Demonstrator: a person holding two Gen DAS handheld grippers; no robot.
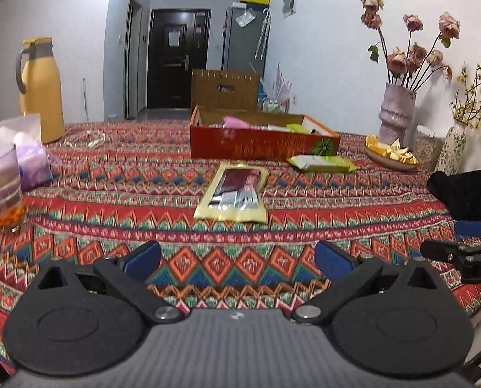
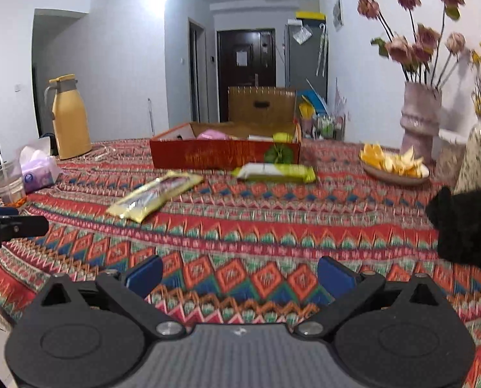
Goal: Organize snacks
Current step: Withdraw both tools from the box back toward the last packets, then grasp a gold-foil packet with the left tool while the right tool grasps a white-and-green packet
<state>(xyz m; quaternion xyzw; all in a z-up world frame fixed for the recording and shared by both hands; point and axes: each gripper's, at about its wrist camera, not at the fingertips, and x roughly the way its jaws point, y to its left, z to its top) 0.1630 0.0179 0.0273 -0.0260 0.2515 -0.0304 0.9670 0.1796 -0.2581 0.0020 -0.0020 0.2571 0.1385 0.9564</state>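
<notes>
A yellow snack packet with a dark red window (image 1: 233,193) lies flat on the patterned tablecloth, ahead of my open, empty left gripper (image 1: 237,258). It also shows in the right wrist view (image 2: 156,194), ahead and to the left of my open, empty right gripper (image 2: 240,274). A green and white snack pack (image 1: 321,163) (image 2: 277,172) lies in front of the red cardboard box (image 1: 263,144) (image 2: 224,155). The box holds a pink packet (image 1: 235,122) (image 2: 213,135) and other snacks.
A yellow thermos (image 1: 41,90), a tissue pack (image 1: 30,158) and a glass with a drink (image 1: 2,194) stand at the left. A plate of orange peel (image 2: 394,165), a pink vase of dried roses (image 2: 418,119) and a dark object (image 2: 466,223) are at the right.
</notes>
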